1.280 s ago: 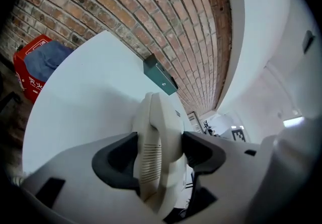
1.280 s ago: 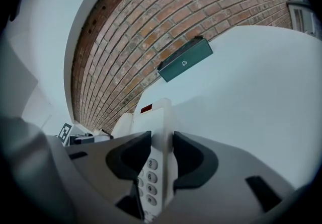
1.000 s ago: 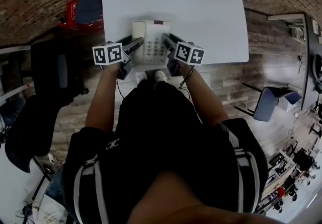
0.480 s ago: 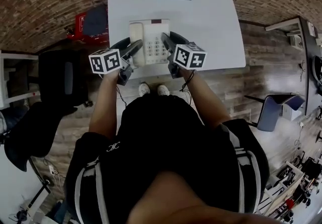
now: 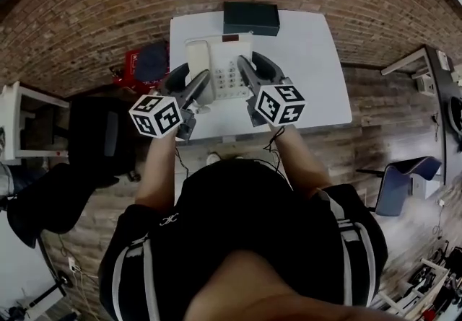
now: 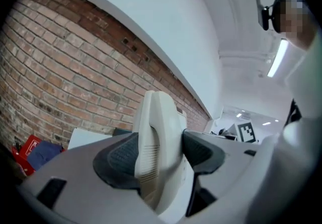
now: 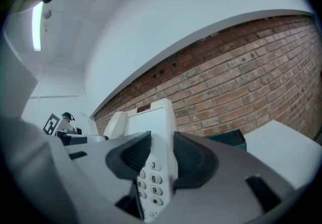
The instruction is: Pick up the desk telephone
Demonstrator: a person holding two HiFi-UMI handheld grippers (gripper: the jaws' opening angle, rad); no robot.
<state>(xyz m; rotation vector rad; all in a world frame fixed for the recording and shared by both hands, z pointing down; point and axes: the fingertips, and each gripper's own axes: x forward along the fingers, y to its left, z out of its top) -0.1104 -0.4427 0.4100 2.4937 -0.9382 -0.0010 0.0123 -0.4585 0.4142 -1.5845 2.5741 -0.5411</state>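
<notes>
The cream desk telephone [image 5: 216, 67] hangs in the air above the white table [image 5: 310, 81], carried between both grippers. My left gripper [image 5: 193, 92] is shut on its handset side; in the left gripper view the handset edge [image 6: 160, 117] is pinched between the dark pads [image 6: 121, 160]. My right gripper [image 5: 247, 78] is shut on the keypad side. In the right gripper view the telephone [image 7: 151, 122] runs away from me, its number keys showing between the pads [image 7: 188, 160]. The phone's underside is hidden.
A dark box [image 5: 251, 18] stands at the table's far edge, also seen in the right gripper view [image 7: 229, 140]. A red item [image 5: 133, 67] lies by the brick wall [image 5: 86, 31] at left. A black chair [image 5: 101, 139] is at left, another chair [image 5: 404, 175] at right.
Both grippers have risen together with the telephone between them, lifting it off the table. The table now looks smaller and farther below, and more of the brick wall shows.
</notes>
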